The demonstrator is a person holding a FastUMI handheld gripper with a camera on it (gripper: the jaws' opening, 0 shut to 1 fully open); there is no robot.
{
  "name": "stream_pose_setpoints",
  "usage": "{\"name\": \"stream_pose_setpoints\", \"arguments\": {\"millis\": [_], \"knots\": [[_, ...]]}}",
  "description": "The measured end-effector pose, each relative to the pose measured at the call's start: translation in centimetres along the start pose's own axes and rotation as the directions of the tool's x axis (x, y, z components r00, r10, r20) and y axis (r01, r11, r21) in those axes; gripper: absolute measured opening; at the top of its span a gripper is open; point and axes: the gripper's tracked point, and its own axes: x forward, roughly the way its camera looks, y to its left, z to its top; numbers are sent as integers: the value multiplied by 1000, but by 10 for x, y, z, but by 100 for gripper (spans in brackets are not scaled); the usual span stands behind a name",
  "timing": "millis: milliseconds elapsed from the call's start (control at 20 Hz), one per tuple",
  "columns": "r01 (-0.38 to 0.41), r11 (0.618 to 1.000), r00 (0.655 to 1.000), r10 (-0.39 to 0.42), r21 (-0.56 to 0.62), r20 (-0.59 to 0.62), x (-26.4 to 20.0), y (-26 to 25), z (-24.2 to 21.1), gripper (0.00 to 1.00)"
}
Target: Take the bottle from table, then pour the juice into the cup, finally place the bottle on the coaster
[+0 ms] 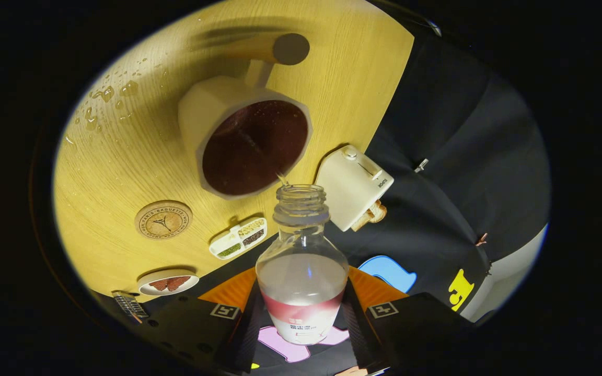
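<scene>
One bottle (pixel 301 271), clear and uncapped, sits in my one claw (pixel 302 318), whose two fingers (pixel 251 318) press its sides. One white cup (pixel 238 137) with one handle and a dark fill stands on the one wooden surface (pixel 123 172). One round cork coaster (pixel 163 220) lies on that surface. One white toaster (pixel 353 185) carries toast at its slots; I cannot tell the number of slices. One small white tray (pixel 238 238) has three compartments that I can count. One small dish (pixel 168 282) bears a brown figure. One ridged metal item (pixel 129 304) is too small to identify. Scattered droplets (pixel 106 94) are several, not countable.
</scene>
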Motion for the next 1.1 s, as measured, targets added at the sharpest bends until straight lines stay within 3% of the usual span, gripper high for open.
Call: {"name": "stream_pose_setpoints", "arguments": {"millis": [450, 700, 900, 1100], "knots": [[-20, 997, 1000, 21, 75, -19, 1, 11, 1, 74], [36, 987, 999, -36, 155, -7, 0, 15, 3, 74], [63, 953, 998, -59, 297, -22, -6, 24, 1, 74], [158, 876, 987, -153, 456, -47, -18, 17, -5, 74]]}}
